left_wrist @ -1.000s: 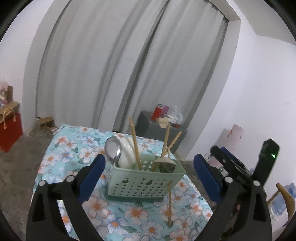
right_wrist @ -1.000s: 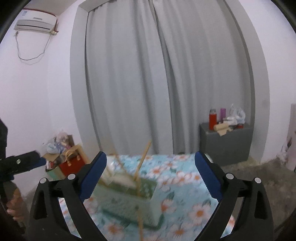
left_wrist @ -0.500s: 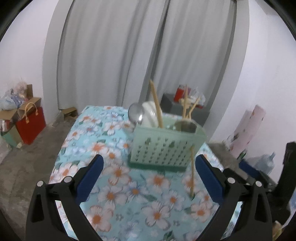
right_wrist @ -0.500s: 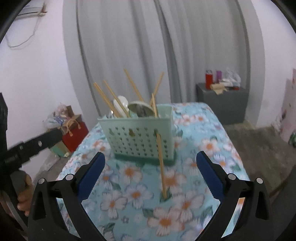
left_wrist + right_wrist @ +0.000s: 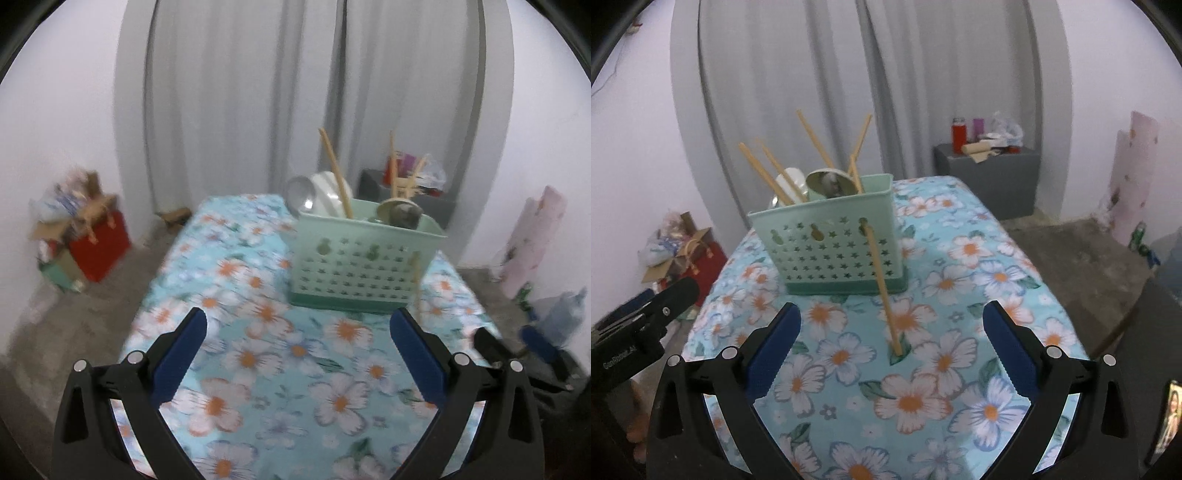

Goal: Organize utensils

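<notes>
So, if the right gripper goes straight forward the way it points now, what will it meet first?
Probably the loose chopstick that pokes out of the green basket and rests its tip on the floral tablecloth. It lies between the open fingers of the right gripper; the basket comes next. Depth is unclear.

Count: one green basket (image 5: 827, 247). Chopsticks (image 5: 884, 288): one poking through a basket hole onto the worktop (image 5: 979, 295), five standing inside. One metal spoon (image 5: 301, 192), one white spoon (image 5: 327, 192), one cup (image 5: 827, 182). Grippers: two, each two fingers (image 5: 775, 339).
</notes>
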### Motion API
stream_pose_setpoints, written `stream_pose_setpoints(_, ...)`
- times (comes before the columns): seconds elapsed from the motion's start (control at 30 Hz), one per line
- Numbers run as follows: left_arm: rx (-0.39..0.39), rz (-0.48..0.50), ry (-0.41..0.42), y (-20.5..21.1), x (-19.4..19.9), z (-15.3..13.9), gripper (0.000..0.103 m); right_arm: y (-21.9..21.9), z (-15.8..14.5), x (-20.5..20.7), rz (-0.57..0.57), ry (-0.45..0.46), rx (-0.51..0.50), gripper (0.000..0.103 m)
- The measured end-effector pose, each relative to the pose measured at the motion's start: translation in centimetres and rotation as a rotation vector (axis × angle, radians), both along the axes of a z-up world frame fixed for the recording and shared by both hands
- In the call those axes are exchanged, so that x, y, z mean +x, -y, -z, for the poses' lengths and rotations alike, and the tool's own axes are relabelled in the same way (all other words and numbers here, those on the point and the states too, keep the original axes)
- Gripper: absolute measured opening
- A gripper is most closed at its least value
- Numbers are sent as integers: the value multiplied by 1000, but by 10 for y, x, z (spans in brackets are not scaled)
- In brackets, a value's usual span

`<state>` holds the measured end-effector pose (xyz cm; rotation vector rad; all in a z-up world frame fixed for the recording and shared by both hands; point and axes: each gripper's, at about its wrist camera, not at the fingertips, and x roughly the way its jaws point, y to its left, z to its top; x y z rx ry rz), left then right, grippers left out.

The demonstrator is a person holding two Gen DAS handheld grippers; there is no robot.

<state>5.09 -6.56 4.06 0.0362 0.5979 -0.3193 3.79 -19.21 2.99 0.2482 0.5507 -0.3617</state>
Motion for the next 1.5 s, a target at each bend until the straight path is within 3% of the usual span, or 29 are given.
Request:
stream_pose_setpoints(0.17, 55, -79, 47, -6, -4, -4, 97, -2, -4, -4, 35, 6, -39, 95)
stream_pose_setpoints(0.43, 109, -84, -13, -5, -1, 3, 97, 3, -18, -3, 95, -38, -148, 95)
stream_pose_setpoints(0.53, 136, -123, -13, -6, 0, 5, 97, 11, -13, -3, 124, -30, -93, 95)
stream_pose_setpoints(0.73, 117, -160, 4, -12, -1, 0, 97, 13, -8, 3, 131, -69, -70, 95)
stream_pose_setpoints(1.0, 111, -135, 15, 4, 9, -8, 97, 20, -4, 2, 173, -93, -79, 95)
stream_pose_setpoints(1.5, 102, -122, -54, 25, 20, -2, 97, 35, 0, 4, 191, -113, -87, 95)
